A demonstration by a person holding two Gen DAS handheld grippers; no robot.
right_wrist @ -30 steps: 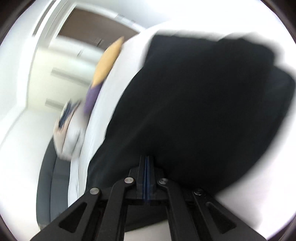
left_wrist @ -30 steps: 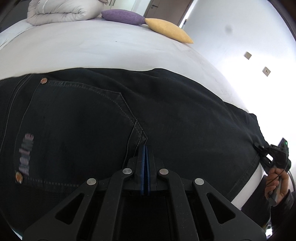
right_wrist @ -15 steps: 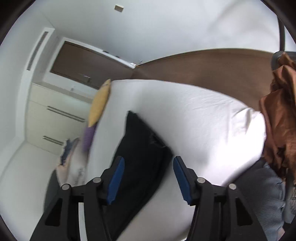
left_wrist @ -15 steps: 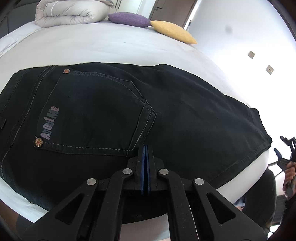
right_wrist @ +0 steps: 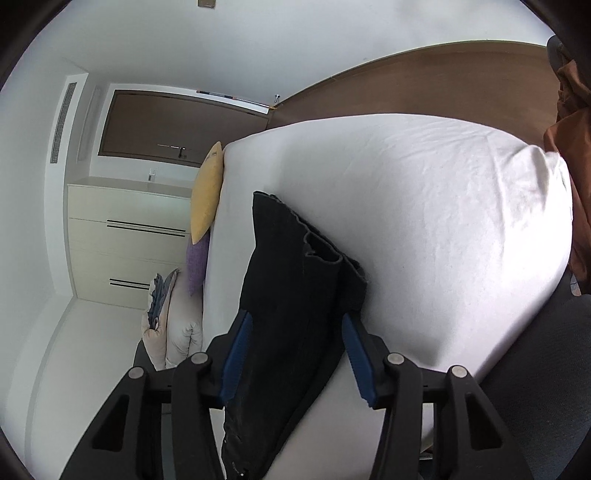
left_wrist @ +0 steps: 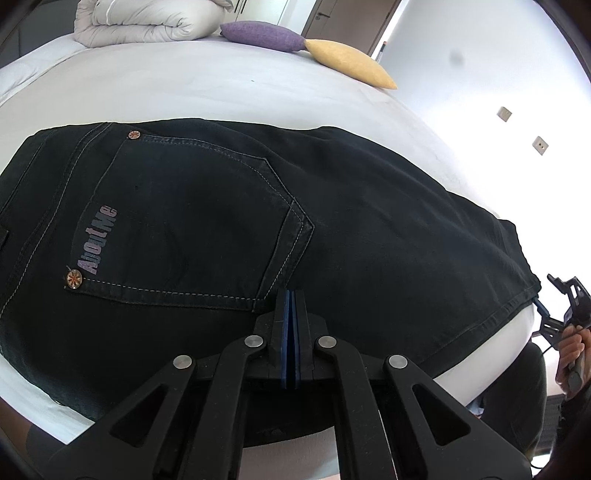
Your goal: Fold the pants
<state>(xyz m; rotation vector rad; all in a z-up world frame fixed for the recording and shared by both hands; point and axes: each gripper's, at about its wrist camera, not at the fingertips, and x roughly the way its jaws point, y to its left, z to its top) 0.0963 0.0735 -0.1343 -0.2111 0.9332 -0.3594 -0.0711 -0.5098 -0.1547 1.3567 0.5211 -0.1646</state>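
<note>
Pants [left_wrist: 332,221] lie halved on the bed [left_wrist: 184,85]; our left gripper [left_wrist: 291,295] is closed empty, right gripper [right_wrist: 295,325] closing, clear of cloth, shorter folds remaining.

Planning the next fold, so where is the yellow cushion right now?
In the left wrist view the yellow cushion lies at the bed's far right edge, touching the purple cushion on its left, well beyond the black denim pants.

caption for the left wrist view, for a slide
Shut left gripper over folded black denim pants on a white bed.
</note>
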